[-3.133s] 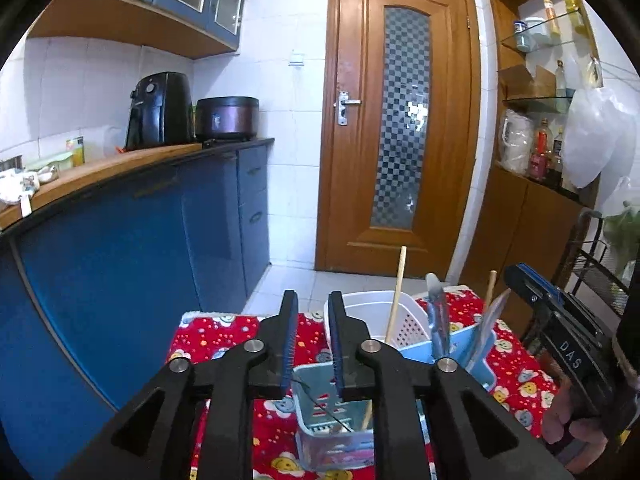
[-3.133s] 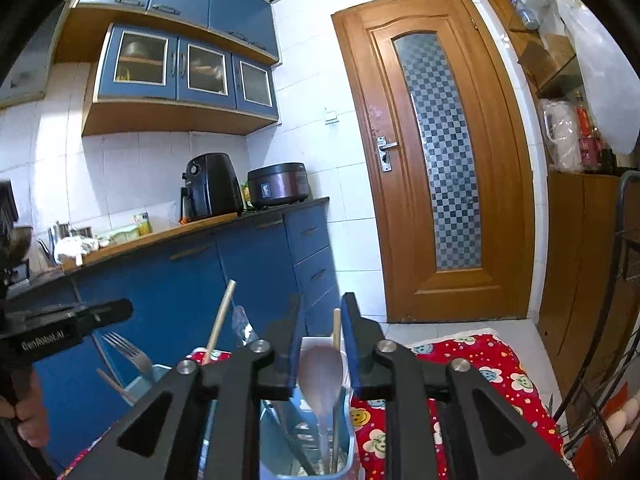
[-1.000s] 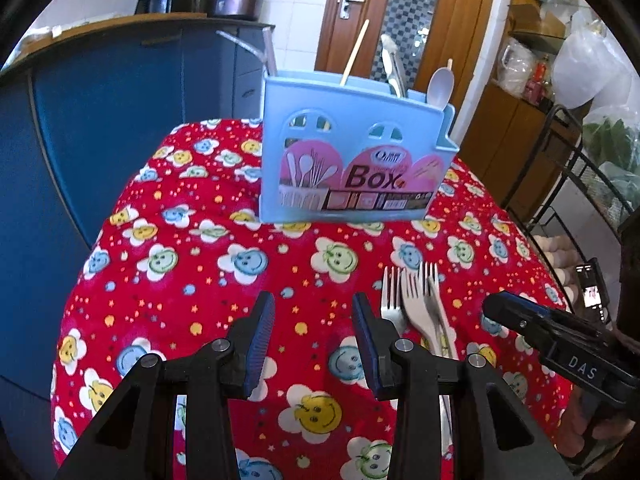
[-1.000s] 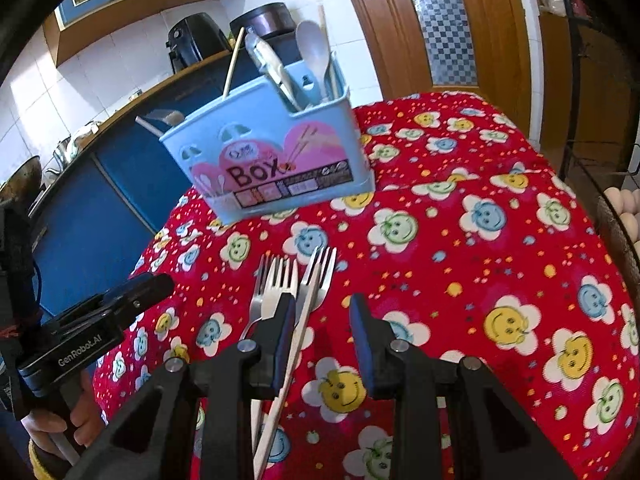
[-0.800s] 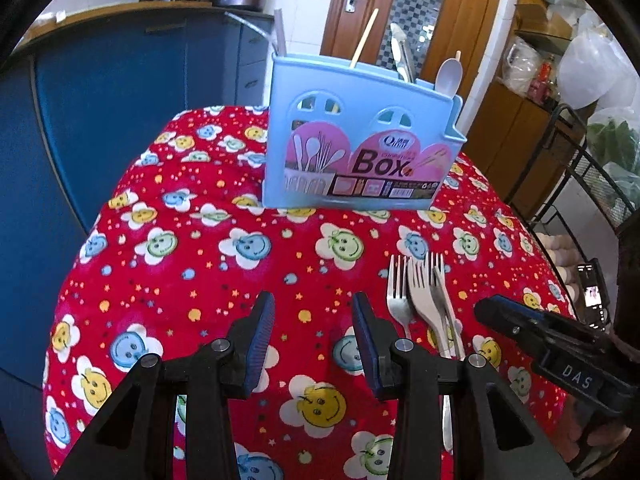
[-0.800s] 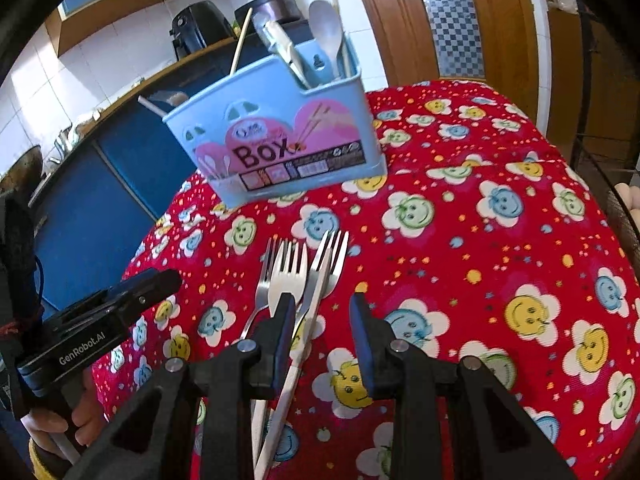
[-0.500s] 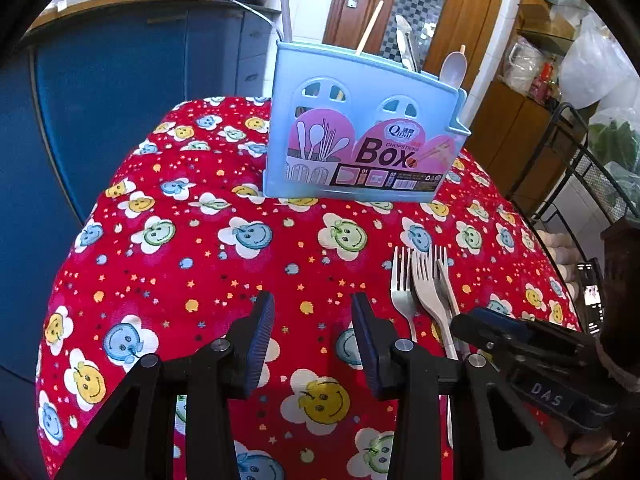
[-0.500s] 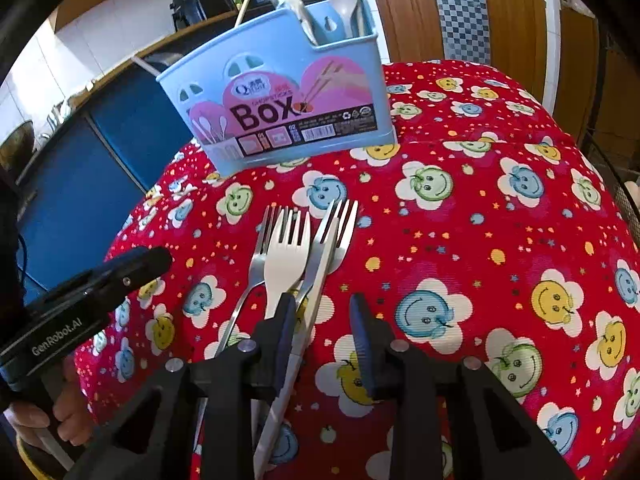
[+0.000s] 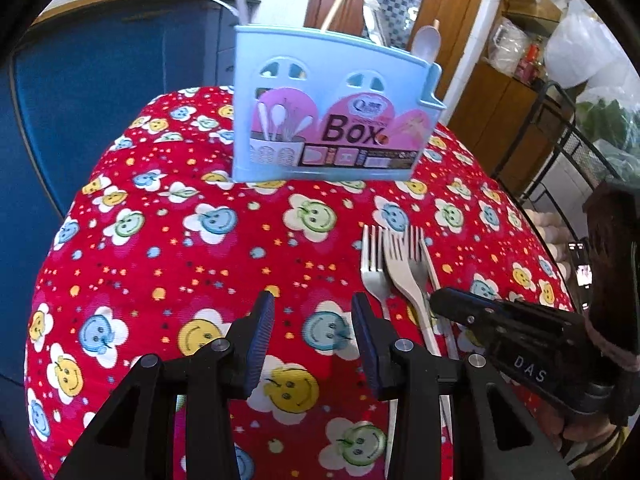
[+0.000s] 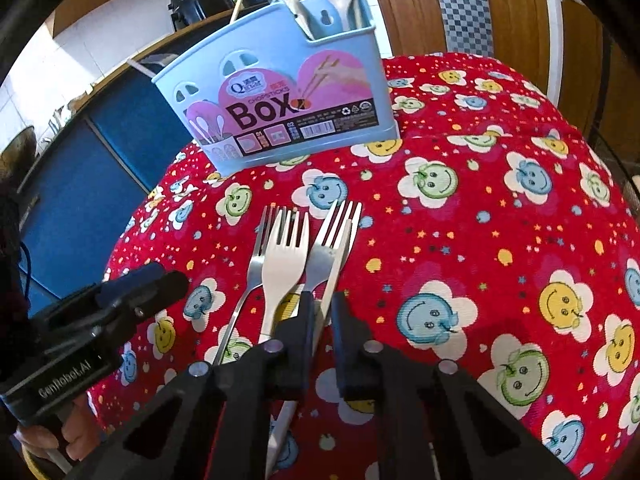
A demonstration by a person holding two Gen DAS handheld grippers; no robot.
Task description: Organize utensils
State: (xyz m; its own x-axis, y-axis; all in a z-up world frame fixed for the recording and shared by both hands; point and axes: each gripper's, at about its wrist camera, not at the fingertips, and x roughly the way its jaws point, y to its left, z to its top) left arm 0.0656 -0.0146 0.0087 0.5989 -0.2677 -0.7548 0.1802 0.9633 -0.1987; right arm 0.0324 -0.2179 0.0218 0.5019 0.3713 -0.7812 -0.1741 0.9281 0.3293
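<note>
While right claw (image 10: pixel 322 312) closes, fork (image 10: pixel 326 256) between.

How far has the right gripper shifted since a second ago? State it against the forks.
Yes. The right gripper has come down toward the forks; its jaws are closing around the rightmost fork's handle, where before they stood open above it.

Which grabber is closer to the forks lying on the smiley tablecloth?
Right. The right gripper is closing its jaws around the handles of the forks. The left gripper hovers open over bare cloth beside them, touching none.
</note>
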